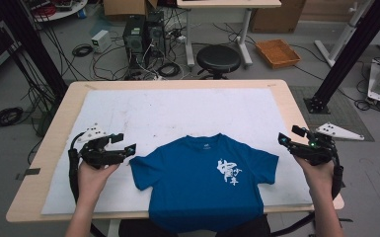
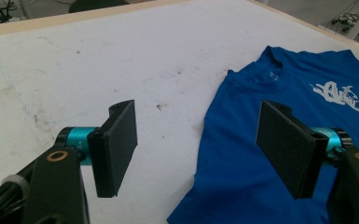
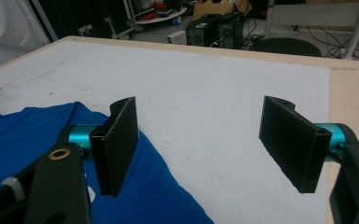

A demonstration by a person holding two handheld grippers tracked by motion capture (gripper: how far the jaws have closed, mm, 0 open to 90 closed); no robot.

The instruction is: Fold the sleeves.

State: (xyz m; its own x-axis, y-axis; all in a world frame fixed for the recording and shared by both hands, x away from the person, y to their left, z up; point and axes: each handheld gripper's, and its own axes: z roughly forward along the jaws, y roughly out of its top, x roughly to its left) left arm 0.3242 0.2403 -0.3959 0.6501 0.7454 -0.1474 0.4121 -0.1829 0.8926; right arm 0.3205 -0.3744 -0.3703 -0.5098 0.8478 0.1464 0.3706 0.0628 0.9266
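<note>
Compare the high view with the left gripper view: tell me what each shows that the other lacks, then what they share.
High view alone: both hands, the right gripper open off the shirt's right sleeve, a black stool, computer towers and an orange tray on the floor beyond the table.
Left gripper view alone: a close look between the left gripper jaws, open with nothing between them, and small stains on the white mat.
Both: the blue T-shirt lying flat, collar away from the person, with its white print.

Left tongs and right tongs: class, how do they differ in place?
The left tongs hover beside the blue T-shirt's left sleeve; the right tongs hover past its right sleeve. The left tongs are over the white mat, the right at its edge. Both stand open, holding nothing.
</note>
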